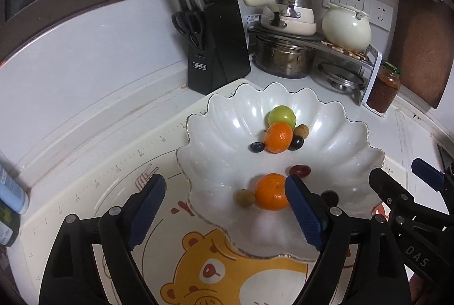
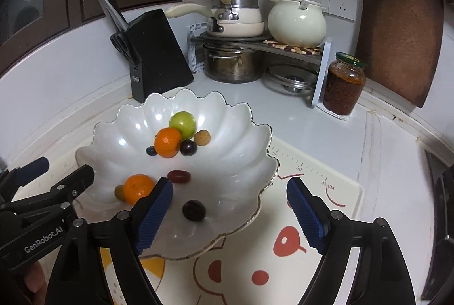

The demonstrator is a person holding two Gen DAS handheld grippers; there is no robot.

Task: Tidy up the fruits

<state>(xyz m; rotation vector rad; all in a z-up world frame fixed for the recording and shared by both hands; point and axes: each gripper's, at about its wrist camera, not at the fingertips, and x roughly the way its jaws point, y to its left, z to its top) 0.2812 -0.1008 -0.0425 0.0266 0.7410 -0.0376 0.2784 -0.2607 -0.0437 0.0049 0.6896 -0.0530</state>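
A white scalloped bowl (image 1: 224,135) (image 2: 235,160) stands on a bear-print mat (image 1: 227,276). At its far side lie a green fruit (image 1: 281,115) (image 2: 183,121), a mandarin (image 1: 278,137) (image 2: 168,142), a longan (image 1: 301,131), a dark grape (image 1: 297,142) and a blueberry (image 1: 257,146). Nearer lie a second mandarin (image 1: 271,191) (image 2: 138,188), a longan (image 1: 245,197), a red grape (image 1: 300,170) (image 2: 178,176) and a dark grape (image 2: 194,210). My left gripper (image 1: 225,208) is open over the bowl's near left rim. My right gripper (image 2: 229,214) is open over the bowl's near right rim. Both are empty.
A black knife block (image 1: 218,44) stands behind the bowl. A rack with pots (image 1: 286,55) and a cream kettle (image 1: 346,27) fills the corner. A jar of red sauce (image 2: 344,84) and a brown cutting board (image 2: 397,33) stand at the right. Bottles (image 1: 11,191) stand at the left edge.
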